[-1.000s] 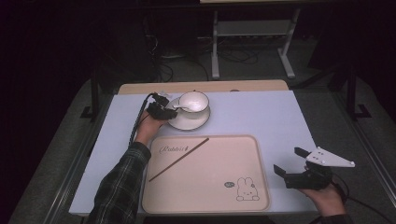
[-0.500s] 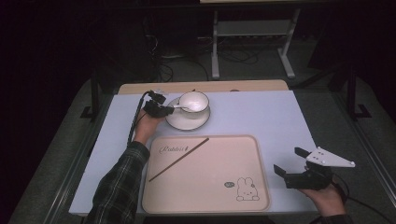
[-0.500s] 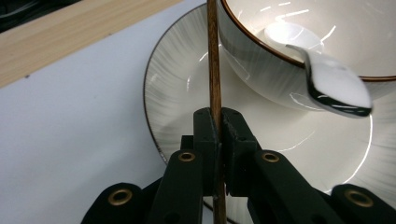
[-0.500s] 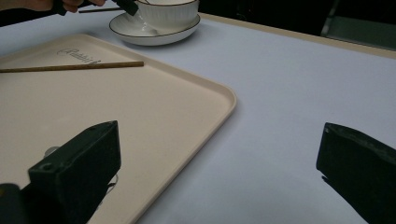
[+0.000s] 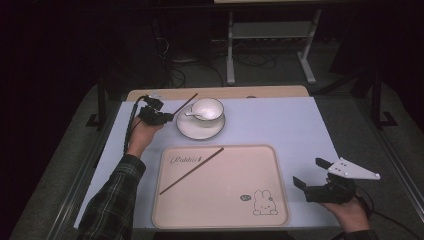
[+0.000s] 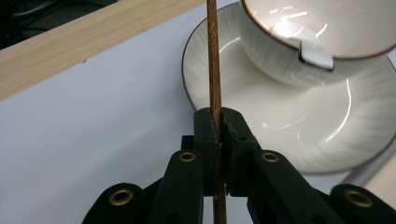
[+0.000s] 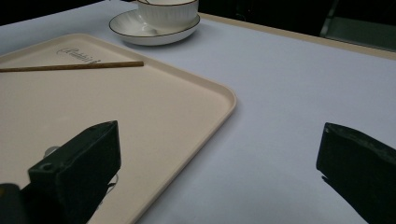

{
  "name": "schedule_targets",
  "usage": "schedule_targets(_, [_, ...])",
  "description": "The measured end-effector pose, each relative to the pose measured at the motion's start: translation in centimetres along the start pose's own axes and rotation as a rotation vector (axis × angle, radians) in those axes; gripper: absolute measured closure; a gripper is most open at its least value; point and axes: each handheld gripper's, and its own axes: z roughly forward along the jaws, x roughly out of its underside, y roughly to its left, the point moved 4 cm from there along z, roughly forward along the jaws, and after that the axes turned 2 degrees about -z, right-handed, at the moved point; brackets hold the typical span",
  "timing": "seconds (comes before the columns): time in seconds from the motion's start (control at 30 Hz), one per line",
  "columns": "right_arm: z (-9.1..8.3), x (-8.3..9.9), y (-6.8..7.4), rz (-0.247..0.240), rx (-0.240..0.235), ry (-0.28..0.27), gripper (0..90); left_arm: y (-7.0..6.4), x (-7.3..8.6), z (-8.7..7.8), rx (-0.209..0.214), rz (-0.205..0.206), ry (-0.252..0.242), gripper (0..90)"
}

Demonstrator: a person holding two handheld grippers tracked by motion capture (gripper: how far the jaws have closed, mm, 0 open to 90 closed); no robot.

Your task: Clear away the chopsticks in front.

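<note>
Jaws of the left gripper (image 6: 218, 140) are clamped on a chopstick (image 6: 213, 60) beside the saucer (image 6: 299, 135); the right gripper (image 5: 312, 175) is held wide open.

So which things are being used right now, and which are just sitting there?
In use:
- left gripper, shut on a chopstick
- tray, holding the other chopstick

Just there:
- cup with spoon, on its saucer
- right gripper, open, holding nothing
- metal stand behind the table
</note>
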Motion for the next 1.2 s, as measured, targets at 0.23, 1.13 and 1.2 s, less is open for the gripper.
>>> schedule_targets(0.23, [0.0,0.0,0.0,0.000,0.002,0.001,0.0,-0.3,2.5,-2.6,0.027,-0.025,-0.001,85.0])
schedule_targets(1.13, [0.0,0.0,0.1,-0.007,0.007,0.005,0.0,-6.3,11.6,-8.2,0.127,-0.023,0.032,85.0])
schedule_targets(1.2, [0.0,0.0,0.1,-0.009,0.007,0.006,0.0,-7.4,11.8,-8.2,0.150,-0.017,0.033,85.0])
